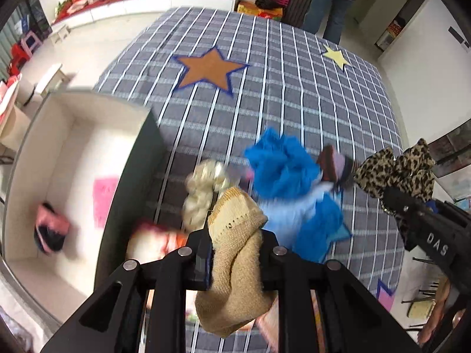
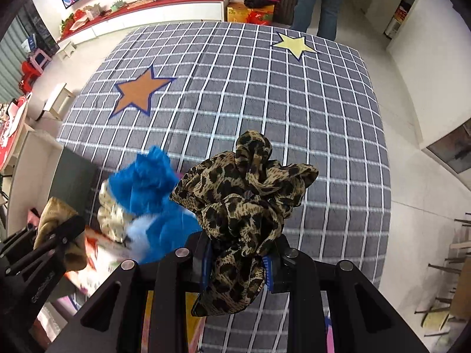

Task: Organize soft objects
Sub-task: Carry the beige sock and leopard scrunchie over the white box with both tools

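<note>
1. The left gripper [image 1: 235, 253] is being held closed on a tan knitted sock [image 1: 235, 253]; the sock is pinched between the pads, its cuff standing up ahead of the fingertips and its bulk hanging back behind them toward the camera.
2. The right gripper [image 2: 240, 260] is being held closed on a leopard-print scarf [image 2: 244, 194], which is bunched above the pads, with a tail drooping below them.
3. The relation that matters is being judged as this: the white storage box [image 1: 73, 147] is lying to the left of the left gripper and ahead of it, its open mouth turned upward; a pink and black item [image 1: 50, 229] is already lying inside it.
4. From the right gripper the same box is seen only at the far left edge, beyond the left gripper [image 2: 53, 244], so the left hand is being judged the nearer one for a drop into the box.
5. Both grippers are being pointed steeply downward over the checked bed cover [image 1: 294, 103].
6. Between the two grippers, just ahead of them, a blue fluffy garment [image 1: 282, 167], a cream bundle [image 1: 200, 194] and a small dark striped piece [image 1: 335, 167] are lying loose on the cover.
7. The left view is blurred, so the edges of these items are not being told exactly.
8. A person's legs [image 1: 329, 6] are being seen standing past the far end of the bed.
</note>
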`<state>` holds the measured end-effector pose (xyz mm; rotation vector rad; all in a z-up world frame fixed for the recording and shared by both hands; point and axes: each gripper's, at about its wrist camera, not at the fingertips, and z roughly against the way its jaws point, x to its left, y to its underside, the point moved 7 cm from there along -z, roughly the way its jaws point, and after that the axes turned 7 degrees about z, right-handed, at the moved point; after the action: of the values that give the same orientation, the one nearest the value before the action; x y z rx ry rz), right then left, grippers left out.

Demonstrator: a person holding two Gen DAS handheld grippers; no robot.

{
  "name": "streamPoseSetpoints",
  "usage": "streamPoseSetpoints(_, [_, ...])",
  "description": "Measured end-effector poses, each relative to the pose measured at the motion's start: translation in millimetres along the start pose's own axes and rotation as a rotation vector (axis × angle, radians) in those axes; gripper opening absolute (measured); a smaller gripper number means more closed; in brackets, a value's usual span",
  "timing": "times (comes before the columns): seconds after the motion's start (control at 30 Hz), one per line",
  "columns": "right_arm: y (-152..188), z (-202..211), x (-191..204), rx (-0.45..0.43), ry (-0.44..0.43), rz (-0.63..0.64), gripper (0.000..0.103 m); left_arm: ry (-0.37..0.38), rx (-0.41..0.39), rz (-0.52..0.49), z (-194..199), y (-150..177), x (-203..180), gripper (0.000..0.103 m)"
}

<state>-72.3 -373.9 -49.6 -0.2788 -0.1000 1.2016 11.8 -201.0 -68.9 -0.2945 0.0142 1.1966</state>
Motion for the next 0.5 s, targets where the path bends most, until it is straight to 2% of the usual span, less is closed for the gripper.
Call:
streamPoseSetpoints(0.17, [22.1, 23.8, 11.4, 0.016, 0.032, 0.005, 0.028, 0.024, 0.041, -0.01, 9.6, 18.5, 12.1, 0.022])
streamPoseSetpoints(0.3, [28.0, 39.6, 23.0, 0.004, 0.028, 0.024, 0.028, 0.004, 0.045, -0.023, 22.6, 30.3, 26.2, 0.022])
streamPoseSetpoints(0.4, [26.1, 45.8, 28.4, 0.005, 0.046, 0.015, 0.028, 0.025, 0.057, 0.016, 32.9, 30.0, 41.1, 0.022])
streamPoseSetpoints(0.5, [22.8, 59.8, 40.0, -0.035, 0.013, -0.014, 0.028, 0.051, 0.04, 0.031, 49.0, 24.6, 50.1, 0.022])
